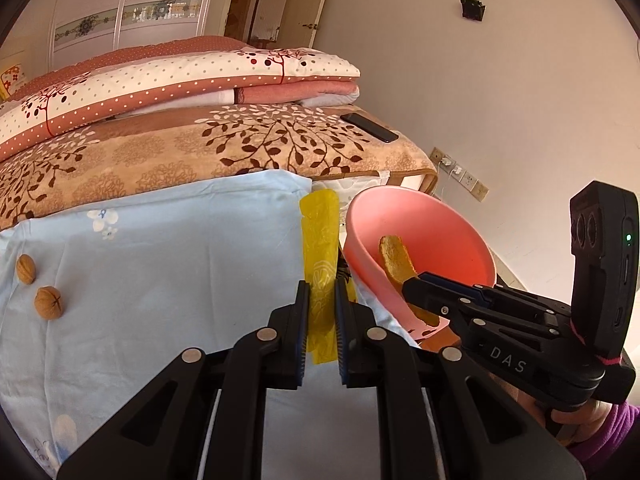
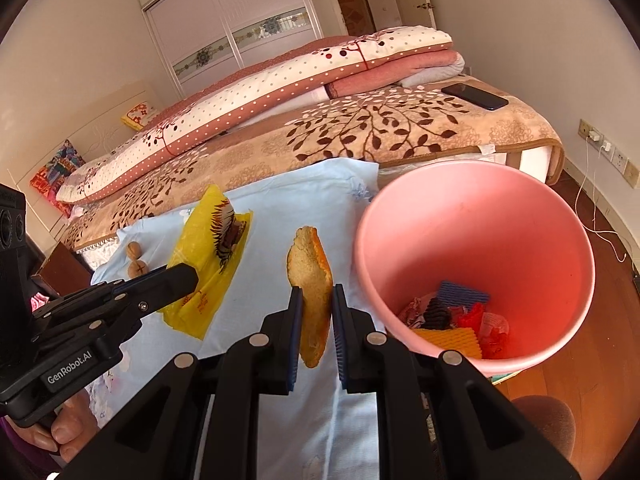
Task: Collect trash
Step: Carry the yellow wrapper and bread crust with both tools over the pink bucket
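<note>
Left gripper (image 1: pixel 322 292): pinched the yellow wrapper (image 1: pixel 320 240), just left of the pink bin (image 1: pixel 472 240).
Right gripper (image 2: pixel 316 294): clamped the orange peel (image 2: pixel 310 268), bin at its right.
Walnuts (image 1: pixel 40 290): on blue cloth (image 1: pixel 180 248), far left.

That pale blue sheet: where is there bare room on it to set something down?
The pale blue sheet is bare between the two brown walnuts and the yellow plastic wrapper. It is crowded near the pink plastic bin, where both grippers hold trash.
</note>
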{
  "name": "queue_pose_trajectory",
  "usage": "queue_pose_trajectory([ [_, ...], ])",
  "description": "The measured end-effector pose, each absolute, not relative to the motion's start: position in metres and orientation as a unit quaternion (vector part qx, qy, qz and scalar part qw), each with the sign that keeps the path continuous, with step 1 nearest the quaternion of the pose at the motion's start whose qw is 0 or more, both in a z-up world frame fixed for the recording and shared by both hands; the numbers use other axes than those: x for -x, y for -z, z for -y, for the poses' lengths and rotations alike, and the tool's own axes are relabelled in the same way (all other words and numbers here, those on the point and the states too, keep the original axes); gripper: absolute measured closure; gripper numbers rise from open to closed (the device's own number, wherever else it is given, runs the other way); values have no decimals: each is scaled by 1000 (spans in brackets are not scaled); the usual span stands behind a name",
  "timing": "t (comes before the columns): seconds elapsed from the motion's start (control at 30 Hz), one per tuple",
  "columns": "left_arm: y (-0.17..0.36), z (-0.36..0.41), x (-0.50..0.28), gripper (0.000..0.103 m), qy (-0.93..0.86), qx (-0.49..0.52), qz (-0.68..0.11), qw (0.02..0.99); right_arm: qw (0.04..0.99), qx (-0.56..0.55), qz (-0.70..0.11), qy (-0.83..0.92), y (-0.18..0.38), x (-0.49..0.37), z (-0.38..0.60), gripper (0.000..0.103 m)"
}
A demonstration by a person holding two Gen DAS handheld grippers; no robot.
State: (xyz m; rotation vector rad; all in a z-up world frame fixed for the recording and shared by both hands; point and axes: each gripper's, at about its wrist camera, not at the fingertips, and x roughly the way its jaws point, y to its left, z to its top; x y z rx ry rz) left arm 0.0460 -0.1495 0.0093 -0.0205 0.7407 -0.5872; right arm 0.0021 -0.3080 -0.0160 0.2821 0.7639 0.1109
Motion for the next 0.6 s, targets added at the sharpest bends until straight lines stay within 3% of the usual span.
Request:
queue_pose_trajectory([
  [0.6,-22,227,-49,91,327,-5,-332,885,926,-163,-339,18,10,12,377,89],
])
